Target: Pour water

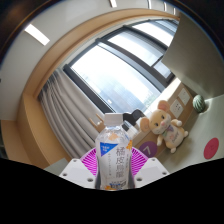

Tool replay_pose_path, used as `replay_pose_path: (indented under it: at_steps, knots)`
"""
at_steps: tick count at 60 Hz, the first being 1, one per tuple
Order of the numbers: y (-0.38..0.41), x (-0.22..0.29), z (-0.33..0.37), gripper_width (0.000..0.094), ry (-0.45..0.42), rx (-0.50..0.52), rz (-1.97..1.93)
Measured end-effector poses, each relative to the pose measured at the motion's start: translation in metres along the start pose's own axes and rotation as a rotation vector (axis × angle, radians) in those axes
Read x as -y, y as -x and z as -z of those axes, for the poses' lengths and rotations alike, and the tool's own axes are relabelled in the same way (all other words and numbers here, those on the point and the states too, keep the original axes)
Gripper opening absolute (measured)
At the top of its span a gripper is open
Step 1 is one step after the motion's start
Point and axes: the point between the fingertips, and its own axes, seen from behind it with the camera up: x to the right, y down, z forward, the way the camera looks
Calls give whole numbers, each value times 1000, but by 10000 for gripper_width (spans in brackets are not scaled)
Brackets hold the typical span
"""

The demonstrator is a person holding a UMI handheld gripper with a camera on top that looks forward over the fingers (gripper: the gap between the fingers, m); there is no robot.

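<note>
The gripper (114,170) is clenched on a water bottle (115,152), tilted. Beyond it a plush toy (164,127) sits on the desk (198,135) below a wide window (125,62) with grey curtains (68,115).

Counted: one water bottle (115,150) at lower centre, one plush toy (163,127) at right, one window (125,62) at upper centre.
</note>
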Motion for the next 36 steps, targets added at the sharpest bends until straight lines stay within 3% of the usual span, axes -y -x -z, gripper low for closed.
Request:
replay_pose_path:
  at_steps: [12,19,27,36]
  knots:
    - [-55,72,12,380,-75,-184,539]
    - [-113,100,24,380,-46,-347,714]
    - [-189,101,29,380,9,-468,812]
    - [-250,82,29,380,64,-531,840]
